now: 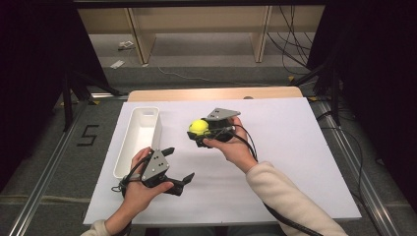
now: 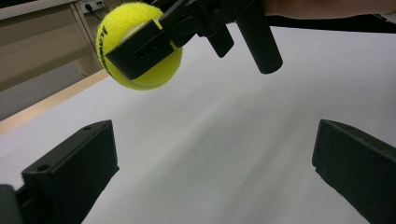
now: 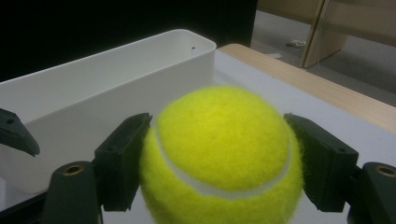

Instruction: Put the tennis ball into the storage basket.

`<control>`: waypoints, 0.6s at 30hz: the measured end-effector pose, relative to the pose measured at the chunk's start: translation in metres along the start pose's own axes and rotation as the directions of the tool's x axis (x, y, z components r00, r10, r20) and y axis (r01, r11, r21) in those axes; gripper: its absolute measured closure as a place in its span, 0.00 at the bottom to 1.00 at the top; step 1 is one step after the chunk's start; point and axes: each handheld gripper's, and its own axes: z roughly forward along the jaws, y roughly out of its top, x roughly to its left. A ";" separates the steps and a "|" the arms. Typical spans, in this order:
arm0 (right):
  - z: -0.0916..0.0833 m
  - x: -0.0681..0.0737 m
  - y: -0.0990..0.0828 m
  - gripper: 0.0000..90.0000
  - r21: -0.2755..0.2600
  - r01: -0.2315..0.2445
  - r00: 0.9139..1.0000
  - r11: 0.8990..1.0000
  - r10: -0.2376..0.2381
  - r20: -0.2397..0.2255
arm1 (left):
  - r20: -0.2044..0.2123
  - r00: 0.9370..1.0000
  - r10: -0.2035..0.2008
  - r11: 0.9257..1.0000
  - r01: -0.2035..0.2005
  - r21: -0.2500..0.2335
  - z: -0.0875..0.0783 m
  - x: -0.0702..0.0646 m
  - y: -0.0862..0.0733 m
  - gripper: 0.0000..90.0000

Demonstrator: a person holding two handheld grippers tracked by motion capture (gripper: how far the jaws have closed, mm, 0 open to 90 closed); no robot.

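Note:
A yellow tennis ball is held above the white table sheet, with my right gripper shut on it. In the right gripper view the ball sits clamped between the two black jaws. The left gripper view looks up at the same ball in the other gripper's jaws. My left gripper stands open near the table's front left, with nothing between its jaws; its own view has them wide apart over bare sheet. A long white bin lies to the left of the ball.
The white bin looks empty and runs along the left side of the white sheet. A wooden table edge shows at the back. Dark stands and cables flank the table on both sides.

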 end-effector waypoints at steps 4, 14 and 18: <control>0.001 0.001 0.002 0.30 -0.005 0.002 1.000 1.000 -0.002 0.000 | 0.000 1.000 0.002 1.000 -0.002 0.000 0.000 0.000 0.000 0.00; 0.002 0.002 0.008 0.30 -0.009 0.006 1.000 1.000 -0.006 -0.001 | 0.009 1.000 -0.003 1.000 0.003 0.000 0.000 -0.001 0.000 0.00; 0.003 0.003 0.009 0.30 -0.009 0.009 1.000 1.000 -0.009 -0.001 | 0.007 1.000 -0.001 1.000 0.001 0.001 0.000 0.000 0.000 0.00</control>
